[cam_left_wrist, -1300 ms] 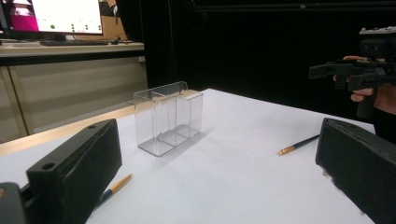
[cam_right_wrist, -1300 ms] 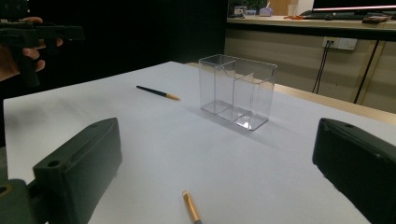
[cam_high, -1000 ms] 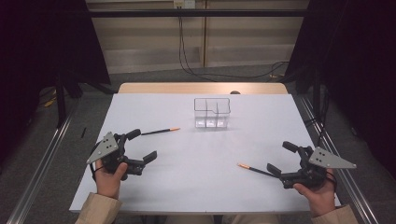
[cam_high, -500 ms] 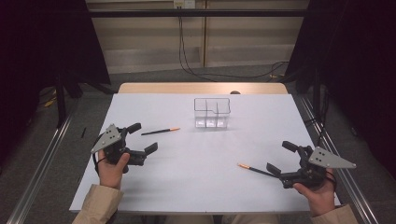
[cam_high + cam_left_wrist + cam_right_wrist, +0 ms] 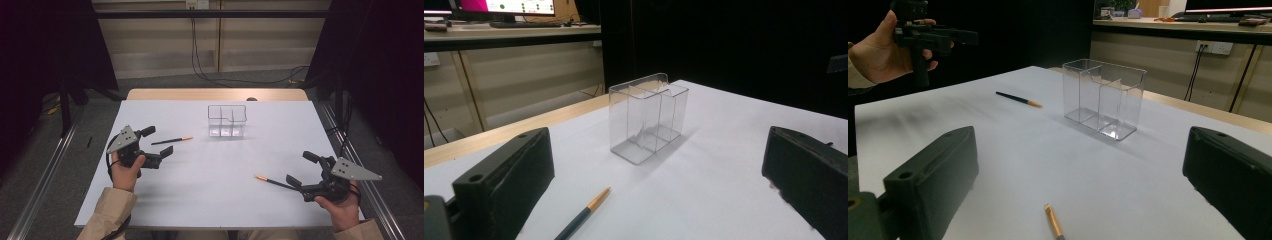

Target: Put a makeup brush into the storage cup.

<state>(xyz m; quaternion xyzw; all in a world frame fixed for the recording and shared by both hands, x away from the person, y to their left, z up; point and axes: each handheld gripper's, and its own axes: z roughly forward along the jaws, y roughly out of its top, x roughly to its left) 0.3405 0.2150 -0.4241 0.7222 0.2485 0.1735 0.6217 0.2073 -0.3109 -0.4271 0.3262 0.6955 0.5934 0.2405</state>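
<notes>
The white sheet-covered surface (image 5: 200, 200) fills the middle of the high view, and the clear plastic 3-compartment holder (image 5: 227, 121) stands upright just above centre, empty as far as can be seen. The left claw (image 5: 155, 141) at centre left is spread wide around the dark, orange-tipped pen (image 5: 171, 141), which lies flat between its jaws without touching either; in the left claw view that pen (image 5: 583, 214) sits at the bottom, nearer the left jaw. The right claw (image 5: 301, 168) at lower right is also wide, with a second dark, orange-tipped pen (image 5: 274, 182) lying just ahead of its lower jaw, apart from it. The likely trouble: a thin pen flat on a smooth sheet may roll or skid if 1 jaw meets it first, or the jaws may scrape the sheet. Later, a tilted pen could knock the light holder over or catch on its narrow dividers. Nothing stands between either pen and the holder; the dark surroundings and floor cables lie well clear.
</notes>
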